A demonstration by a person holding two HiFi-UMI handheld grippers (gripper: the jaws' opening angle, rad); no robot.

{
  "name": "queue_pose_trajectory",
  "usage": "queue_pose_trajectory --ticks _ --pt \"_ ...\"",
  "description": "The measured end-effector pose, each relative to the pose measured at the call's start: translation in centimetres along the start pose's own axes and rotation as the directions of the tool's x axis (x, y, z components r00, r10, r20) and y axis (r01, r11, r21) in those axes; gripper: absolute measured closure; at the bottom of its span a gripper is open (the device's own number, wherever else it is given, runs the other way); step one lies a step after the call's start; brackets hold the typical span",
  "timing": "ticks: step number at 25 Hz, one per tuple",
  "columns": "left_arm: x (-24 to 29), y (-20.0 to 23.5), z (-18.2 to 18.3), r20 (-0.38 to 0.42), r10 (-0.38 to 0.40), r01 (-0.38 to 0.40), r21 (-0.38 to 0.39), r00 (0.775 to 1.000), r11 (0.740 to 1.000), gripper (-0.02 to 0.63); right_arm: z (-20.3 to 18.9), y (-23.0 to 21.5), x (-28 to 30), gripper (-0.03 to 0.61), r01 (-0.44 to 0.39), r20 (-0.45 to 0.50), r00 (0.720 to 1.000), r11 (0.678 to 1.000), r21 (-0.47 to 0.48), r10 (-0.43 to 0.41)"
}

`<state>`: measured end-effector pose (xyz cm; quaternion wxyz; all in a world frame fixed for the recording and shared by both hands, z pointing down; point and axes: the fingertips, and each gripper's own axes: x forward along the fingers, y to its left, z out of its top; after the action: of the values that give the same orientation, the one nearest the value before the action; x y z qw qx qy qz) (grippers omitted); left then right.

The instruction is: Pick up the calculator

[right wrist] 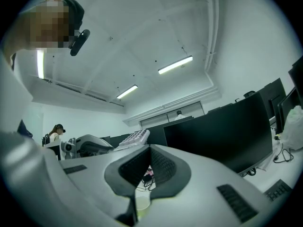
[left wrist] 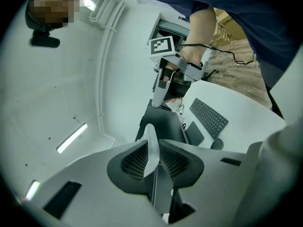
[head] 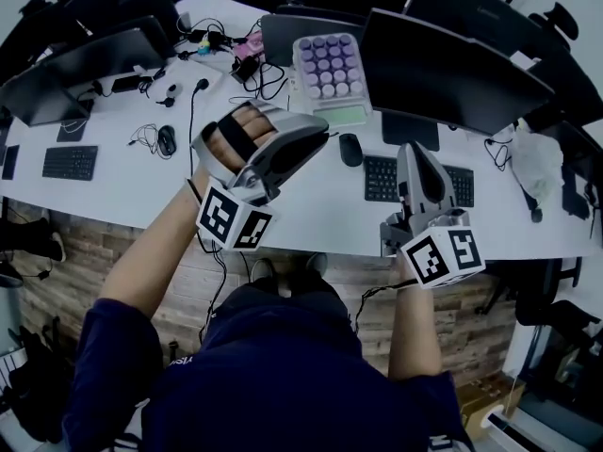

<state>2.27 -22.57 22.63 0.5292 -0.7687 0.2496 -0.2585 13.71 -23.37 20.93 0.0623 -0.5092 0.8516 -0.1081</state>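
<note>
The calculator (head: 328, 69), pale with rows of round purple keys and a green display, hangs above the white desk (head: 122, 182). My left gripper (head: 325, 135) is shut on its near edge. In the left gripper view only that thin pale edge (left wrist: 150, 145) shows, pinched between the dark pads. In the right gripper view the calculator (right wrist: 131, 139) appears side-on beside the left gripper. My right gripper (head: 412, 149) hangs to the right over a black keyboard (head: 382, 179), its jaws together with nothing between them (right wrist: 150, 167).
Dark monitors (head: 452, 64) line the far side of the desk. A black mouse (head: 350, 149) lies by the keyboard, a second keyboard (head: 70, 162) lies at left, and tangled cables (head: 203, 40) lie at the back. A plastic bag (head: 537, 163) sits at right.
</note>
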Motion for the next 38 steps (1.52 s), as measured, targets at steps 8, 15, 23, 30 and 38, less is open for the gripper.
queue_pose_trajectory --ticks 8,15,23,30,38 --pt "-0.3 1.3 0.8 0.018 0.022 -0.022 0.024 1.0 0.999 0.523 1.1 0.9 0.0 0.575 -0.006 0.023 1.0 1.0 -0.019 0.007" --pt "-0.4 1.6 0.8 0.022 0.029 -0.03 0.041 0.999 0.999 0.523 1.1 1.2 0.1 0.575 -0.004 0.023 1.0 0.999 -0.041 0.005" --pt "-0.2 1.5 0.6 0.017 0.02 -0.021 0.038 1.0 0.999 0.523 1.0 1.1 0.4 0.575 -0.002 0.021 1.0 0.999 -0.041 0.003" --pt "0.1 1.2 0.1 0.018 0.015 -0.016 0.034 1.0 0.999 0.523 0.6 0.9 0.6 0.576 0.003 0.018 1.0 0.999 -0.039 -0.002" --pt "0.3 0.9 -0.3 0.014 0.011 -0.012 0.033 1.0 0.999 0.523 0.4 0.7 0.8 0.577 -0.001 0.015 1.0 0.999 -0.041 0.001"
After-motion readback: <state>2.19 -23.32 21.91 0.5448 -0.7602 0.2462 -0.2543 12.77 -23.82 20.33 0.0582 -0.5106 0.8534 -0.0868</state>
